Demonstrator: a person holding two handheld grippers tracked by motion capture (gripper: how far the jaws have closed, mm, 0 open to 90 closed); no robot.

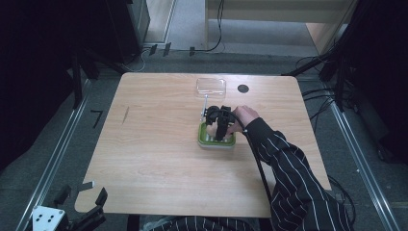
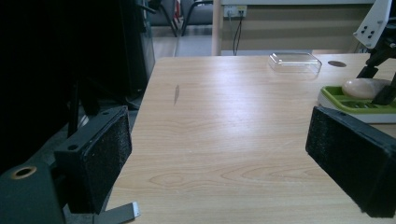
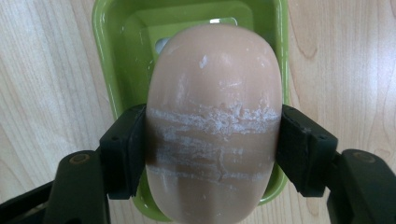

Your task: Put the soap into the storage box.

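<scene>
The right gripper (image 3: pixel 212 140) is clamped on a bar of soap (image 3: pixel 215 121), one pad on each long flank, directly above the green soap dish (image 3: pixel 105 56). The dish sits on the bench (image 1: pixel 154 144) near its middle. Whether the soap rests on the dish floor or hangs just clear of it cannot be told.

Step in hand, as judged: transfer of the soap at the dish, either seating or lifting. The next move calls for a straight vertical motion with the soap kept centred between the dish walls. If seating, the jaws should part only once the soap bears on the dish.

Orientation: in the right gripper view the soap's long axis runs up and down the frame, in line with the dish's long side and across the jaw line. Its rounded far end points away from the gripper.

The left gripper (image 2: pixel 219 154) is spread wide with nothing between its pads, low at the near left edge of the bench. A clear lid (image 1: pixel 210 86) lies beyond the dish.
</scene>
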